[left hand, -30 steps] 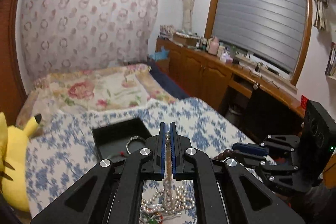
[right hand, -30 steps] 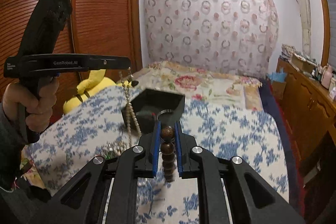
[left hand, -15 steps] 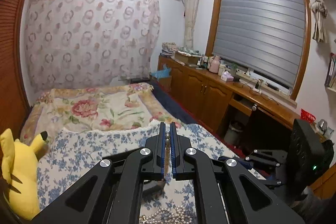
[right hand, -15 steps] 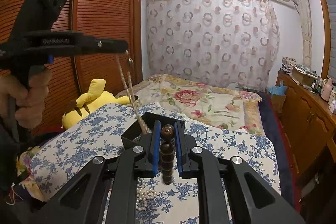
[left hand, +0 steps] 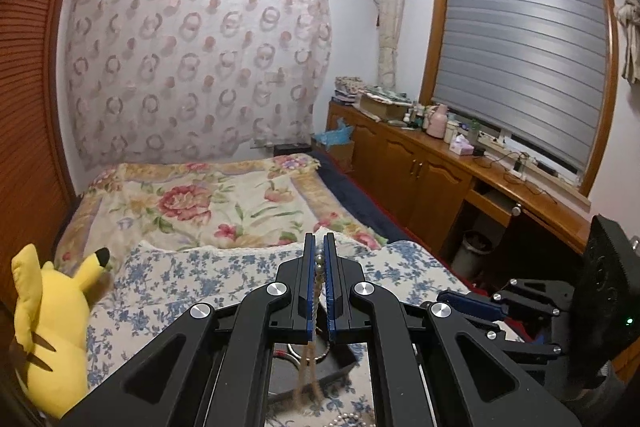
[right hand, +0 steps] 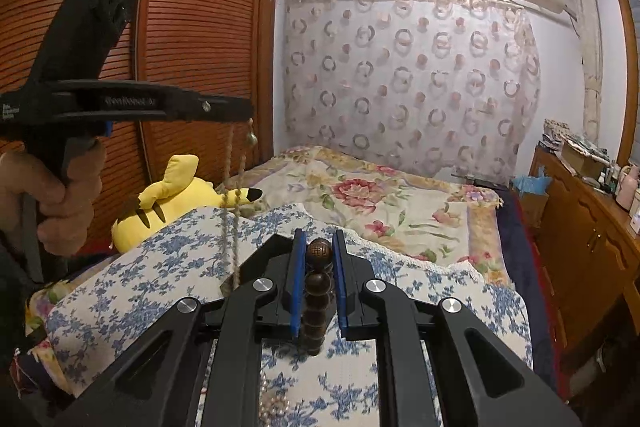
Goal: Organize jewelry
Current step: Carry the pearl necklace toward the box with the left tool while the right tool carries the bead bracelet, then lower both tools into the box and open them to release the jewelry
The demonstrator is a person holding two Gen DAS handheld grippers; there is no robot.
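Left gripper (left hand: 319,259) fingers clamp a pearl necklace (left hand: 319,269) above the bed (left hand: 180,279). Right gripper (right hand: 319,251) fingers pinch a wooden bead bracelet (right hand: 319,283). Only the right view shows the necklace's full hang; only the left shows the black tray (left hand: 340,359).

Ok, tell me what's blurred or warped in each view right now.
Left wrist view: fisheye bends the wooden window frame; the hanging white pearl strand smears into a tan blur below the left gripper. Right wrist view: the brown slatted wardrobe bows; the strand is streaked again, while the dark wooden bead bracelet in the right gripper stays sharp.
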